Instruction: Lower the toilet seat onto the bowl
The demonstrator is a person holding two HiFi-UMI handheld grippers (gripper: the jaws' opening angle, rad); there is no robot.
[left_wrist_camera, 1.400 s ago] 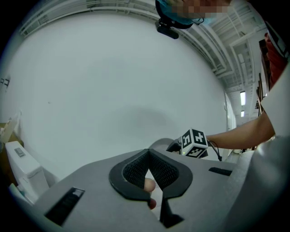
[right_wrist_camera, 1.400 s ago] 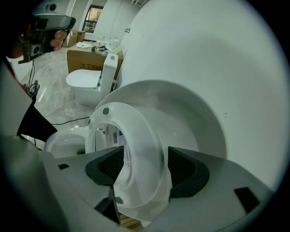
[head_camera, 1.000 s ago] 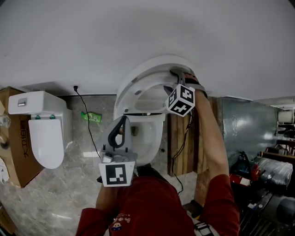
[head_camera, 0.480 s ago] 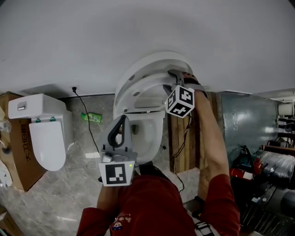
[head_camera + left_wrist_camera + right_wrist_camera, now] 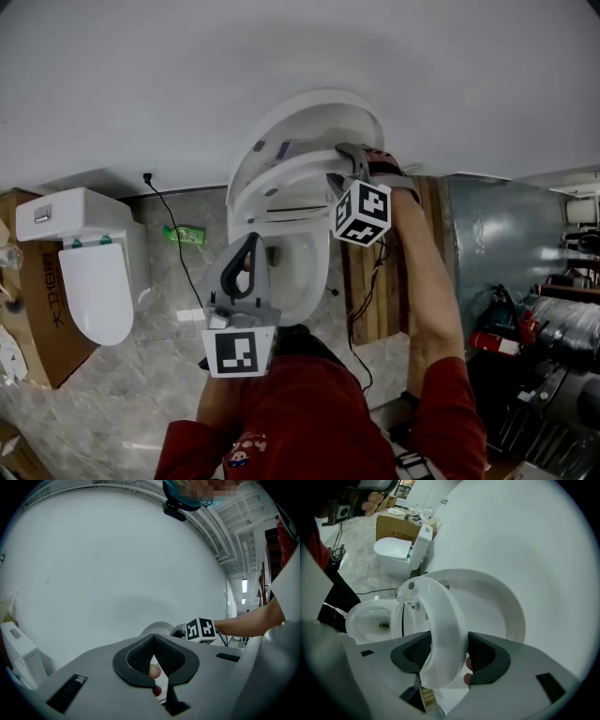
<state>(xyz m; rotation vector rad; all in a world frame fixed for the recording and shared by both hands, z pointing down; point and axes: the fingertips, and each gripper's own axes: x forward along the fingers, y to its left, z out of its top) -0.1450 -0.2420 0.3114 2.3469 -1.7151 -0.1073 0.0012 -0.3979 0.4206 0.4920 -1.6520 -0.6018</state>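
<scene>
The right hand-held gripper (image 5: pixel 443 654) clamps the rim of the toilet seat (image 5: pixel 440 616), tilted off the lid (image 5: pixel 497 606) above the bowl (image 5: pixel 365 616). The left hand-held gripper (image 5: pixel 153 641), nearer, is closed on nothing.

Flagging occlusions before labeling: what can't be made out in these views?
- Head view: bowl near rim, hidden by the left gripper.
- Left gripper view: toilet mostly hidden behind that gripper's body; only its top edge shows.
- Head view: cardboard box print too small, box cut by the left edge.
</scene>
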